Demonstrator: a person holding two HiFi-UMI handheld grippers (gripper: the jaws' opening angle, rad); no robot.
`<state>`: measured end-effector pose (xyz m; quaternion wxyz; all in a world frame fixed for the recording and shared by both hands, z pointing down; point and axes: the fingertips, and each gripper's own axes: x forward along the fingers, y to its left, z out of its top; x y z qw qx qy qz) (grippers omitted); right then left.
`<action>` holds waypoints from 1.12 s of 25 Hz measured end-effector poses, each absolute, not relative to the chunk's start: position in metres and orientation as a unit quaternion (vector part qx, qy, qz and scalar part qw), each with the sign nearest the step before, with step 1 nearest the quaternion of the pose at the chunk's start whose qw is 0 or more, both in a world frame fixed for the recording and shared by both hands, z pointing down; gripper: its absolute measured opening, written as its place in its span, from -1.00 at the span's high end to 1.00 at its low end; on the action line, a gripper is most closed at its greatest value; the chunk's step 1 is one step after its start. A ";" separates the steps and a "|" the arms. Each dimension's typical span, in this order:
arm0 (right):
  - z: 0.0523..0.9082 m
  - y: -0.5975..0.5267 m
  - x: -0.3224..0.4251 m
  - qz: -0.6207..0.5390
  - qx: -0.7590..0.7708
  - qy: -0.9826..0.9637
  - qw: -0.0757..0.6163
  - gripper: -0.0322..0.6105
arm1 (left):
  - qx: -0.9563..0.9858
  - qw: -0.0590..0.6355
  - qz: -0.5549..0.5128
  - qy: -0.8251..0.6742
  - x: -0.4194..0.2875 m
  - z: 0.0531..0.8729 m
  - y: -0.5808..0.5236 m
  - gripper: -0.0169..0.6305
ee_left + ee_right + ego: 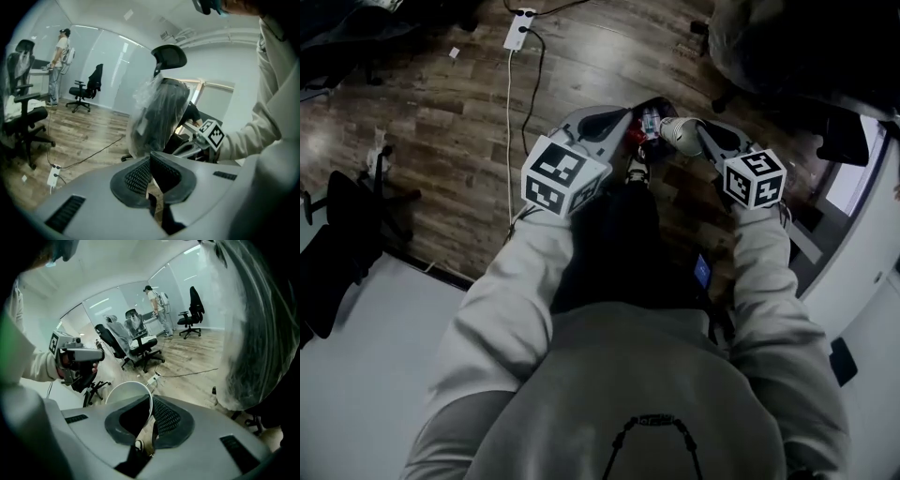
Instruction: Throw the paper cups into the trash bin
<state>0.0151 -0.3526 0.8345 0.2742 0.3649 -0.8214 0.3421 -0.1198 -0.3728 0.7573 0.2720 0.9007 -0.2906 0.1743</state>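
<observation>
Paper cup: white, pinched by one thin side of its wall, rim showing above the pads. Clenched on it, the right tongs, carried in the air just left of the plastic-wrapped chair. No second cup to be seen. Left tongs closed on nothing, pointing toward that same chair. Around the chair, wooden floor, with a power strip and trailing cable well off to its left. No trash bin identifiable in any view.

Likely trouble: gripped by a single paper wall, so liable to fold, swivel or slip free on a quick swing. Could snag the chair's loose plastic if passed close. With the bin unsighted, would land on the floor if released here.
</observation>
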 end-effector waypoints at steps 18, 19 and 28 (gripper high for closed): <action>1.128 -0.315 -0.024 0.283 0.244 -0.792 0.482 0.77 | 0.882 0.353 0.168 -0.263 -0.114 0.998 -0.357 0.98; 1.134 -0.315 -0.028 0.283 0.243 -0.793 0.481 0.77 | 0.882 0.352 0.167 -0.265 -0.116 1.001 -0.357 0.98; 1.155 -0.306 -0.039 0.289 0.228 -0.794 0.485 0.77 | 0.883 0.343 0.169 -0.273 -0.132 1.006 -0.357 0.98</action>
